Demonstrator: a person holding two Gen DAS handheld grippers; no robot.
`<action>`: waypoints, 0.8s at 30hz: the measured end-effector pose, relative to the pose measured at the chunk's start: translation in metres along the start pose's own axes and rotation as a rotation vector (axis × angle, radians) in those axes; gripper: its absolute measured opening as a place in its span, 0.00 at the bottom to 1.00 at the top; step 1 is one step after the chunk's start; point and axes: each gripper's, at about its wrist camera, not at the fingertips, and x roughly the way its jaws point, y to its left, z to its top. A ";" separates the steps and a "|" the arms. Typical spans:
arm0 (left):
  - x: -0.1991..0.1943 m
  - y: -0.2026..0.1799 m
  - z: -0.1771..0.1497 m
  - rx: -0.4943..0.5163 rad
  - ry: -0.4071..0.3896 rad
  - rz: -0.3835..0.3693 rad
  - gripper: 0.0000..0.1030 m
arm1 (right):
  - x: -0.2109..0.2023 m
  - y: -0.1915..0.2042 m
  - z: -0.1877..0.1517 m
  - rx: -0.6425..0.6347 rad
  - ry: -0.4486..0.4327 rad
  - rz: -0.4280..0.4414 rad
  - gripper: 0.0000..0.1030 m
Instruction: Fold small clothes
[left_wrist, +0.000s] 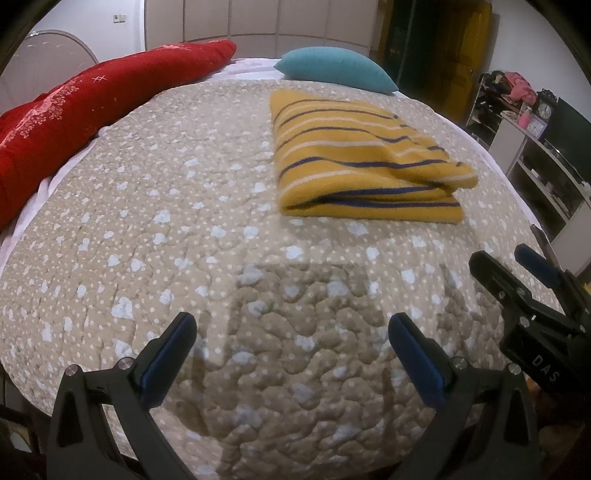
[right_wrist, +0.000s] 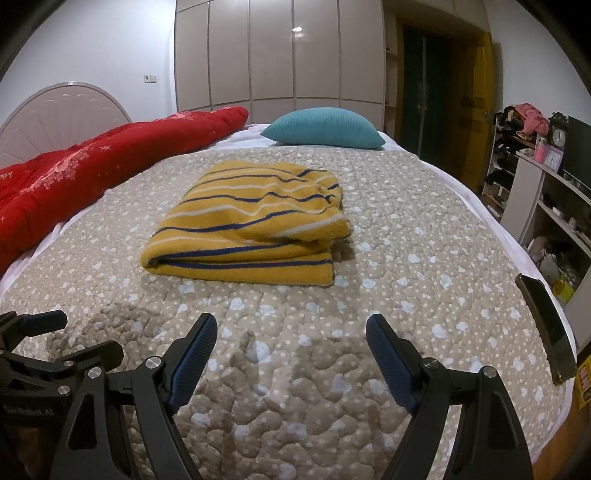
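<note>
Both tongs, left tongs (left_wrist: 293, 325) and right tongs (right_wrist: 291, 326), gape apart above the quilt (right_wrist: 406, 258), clear of the folded striped garment (right_wrist: 251, 221).

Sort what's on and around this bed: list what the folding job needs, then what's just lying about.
For the job: yellow striped garment, folded on the quilt; left tongs and right tongs, both open.

Lying about: red duvet, teal pillow, phone, clock.

Frame edge cuts off red quilt (left_wrist: 74, 114) and shelves (right_wrist: 546, 206).
</note>
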 end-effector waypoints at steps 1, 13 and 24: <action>0.000 0.000 0.000 -0.001 0.003 -0.002 1.00 | 0.000 0.000 0.000 0.000 0.000 0.000 0.84; 0.007 0.002 0.000 -0.014 0.026 -0.020 1.00 | 0.000 0.001 0.001 -0.026 -0.012 -0.014 0.85; 0.002 0.001 0.000 -0.007 -0.011 0.001 1.00 | 0.001 -0.002 0.001 -0.031 -0.019 -0.009 0.85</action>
